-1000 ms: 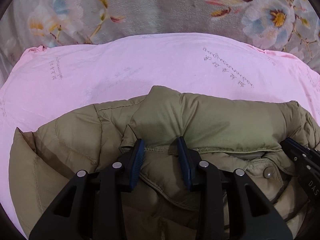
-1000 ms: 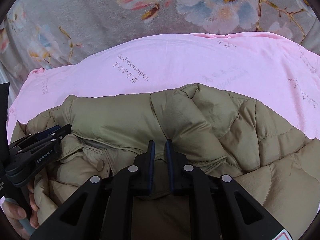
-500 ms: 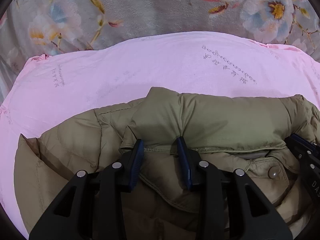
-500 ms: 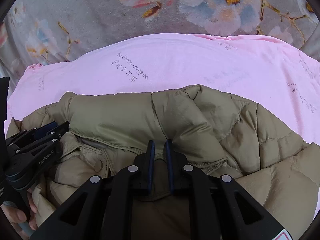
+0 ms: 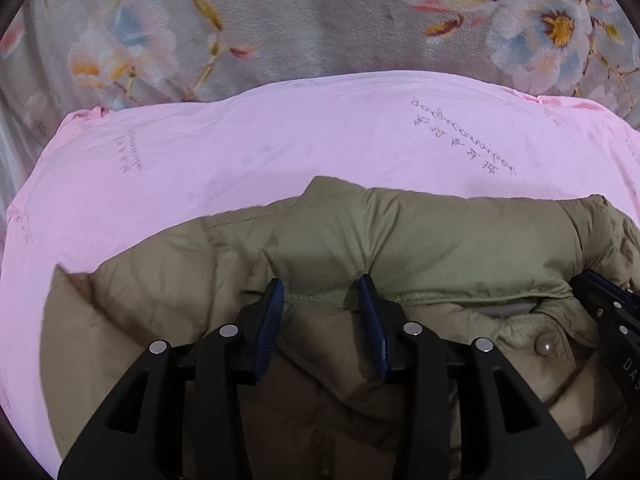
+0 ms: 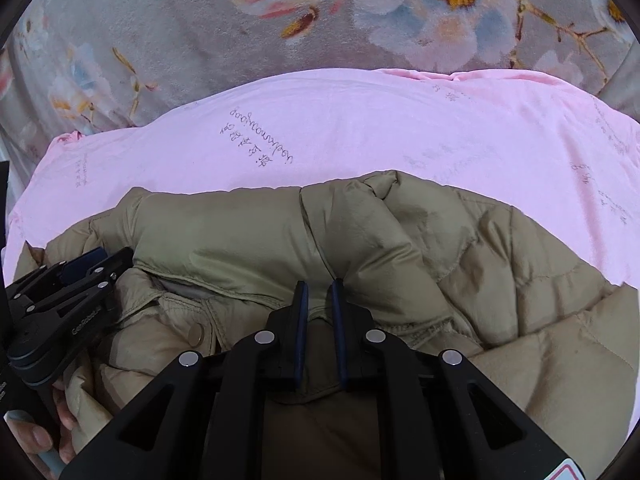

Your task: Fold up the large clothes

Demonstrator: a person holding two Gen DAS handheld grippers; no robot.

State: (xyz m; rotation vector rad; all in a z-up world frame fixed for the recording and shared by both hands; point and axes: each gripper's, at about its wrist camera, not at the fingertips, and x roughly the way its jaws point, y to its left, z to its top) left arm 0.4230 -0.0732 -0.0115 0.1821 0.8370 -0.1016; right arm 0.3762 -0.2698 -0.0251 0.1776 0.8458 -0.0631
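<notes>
Surface: grey floral blanket [image 5: 280, 28] at 12 o'clock, with a pink sheet [image 5: 240, 160] spread over it.
Task's thing: olive puffer jacket [image 5: 420, 232] lies on the sheet from centre to 6 o'clock, its collar [image 6: 224, 236] turned toward 12.
Left gripper [image 5: 320, 300]: jaws stand apart, straddling the collar seam at about 6 o'clock; the fabric between them looks bunched, so it seems lightly caught, not pinched tight.
Right gripper [image 6: 319, 300]: jaws nearly together on a fold of the collar, clamped on the jacket.
Snap button [image 5: 543, 347]: at 4 o'clock in the left view, near the right gripper's black frame.
Change: over the last second the jacket's top edge has slid toward 6 o'clock, and more sheet shows above it; both grips look unchanged.
Meaning: likely the collar end is being drawn toward the person, either to square the jacket or to start a fold; no fold is laid yet.
</notes>
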